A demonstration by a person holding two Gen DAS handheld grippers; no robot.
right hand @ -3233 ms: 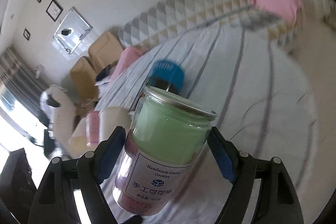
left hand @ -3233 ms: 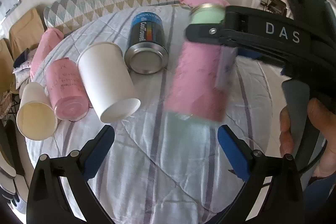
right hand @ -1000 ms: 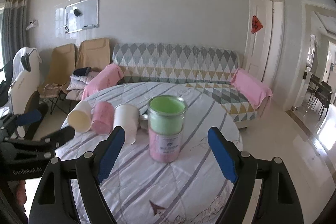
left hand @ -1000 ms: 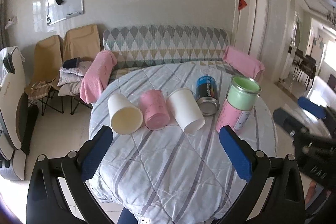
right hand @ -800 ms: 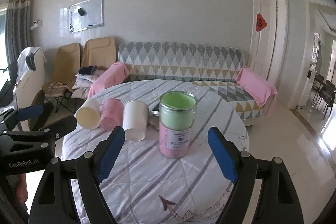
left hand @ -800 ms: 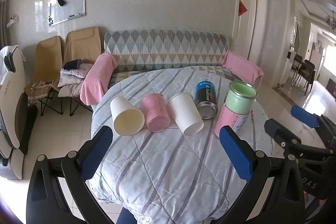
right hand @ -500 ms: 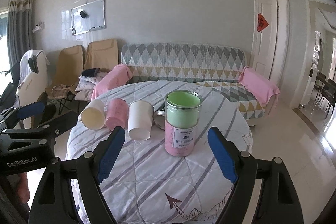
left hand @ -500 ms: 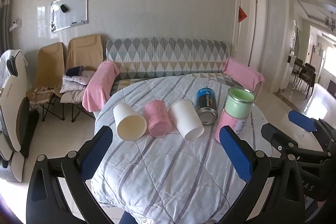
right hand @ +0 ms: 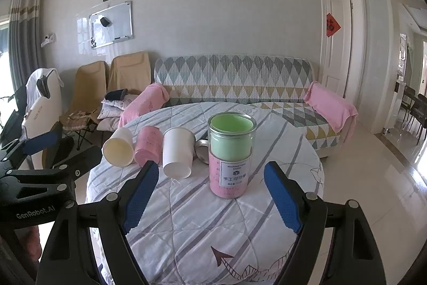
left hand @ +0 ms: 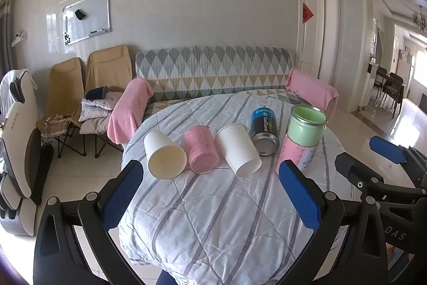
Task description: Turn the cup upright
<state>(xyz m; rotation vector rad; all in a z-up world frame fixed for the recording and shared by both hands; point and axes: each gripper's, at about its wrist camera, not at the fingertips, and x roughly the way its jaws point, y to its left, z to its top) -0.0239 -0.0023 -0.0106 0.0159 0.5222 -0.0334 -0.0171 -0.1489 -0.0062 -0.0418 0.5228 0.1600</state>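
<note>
A pink-and-green glass jar (right hand: 231, 156) stands upright on the round table (right hand: 202, 231); it also shows in the left wrist view (left hand: 303, 139). Left of it lie on their sides a blue can (left hand: 263, 135), a white paper cup (left hand: 238, 150), a pink cup (left hand: 200, 152) and a cream paper cup (left hand: 164, 155). My left gripper (left hand: 210, 192) is open and empty, pulled back from the table's near edge. My right gripper (right hand: 210, 198) is open and empty, back from the jar. The right gripper also shows in the left wrist view (left hand: 379, 156).
A patterned sofa (left hand: 213, 74) with pink towels stands behind the table. Two tan folding chairs (left hand: 88, 87) stand at the left. A doorway (left hand: 317, 26) and open tiled floor lie to the right.
The right gripper stood the jar upright on the table, let go and opened. Both grippers have drawn back from the table and lifted, so the whole table now shows.
</note>
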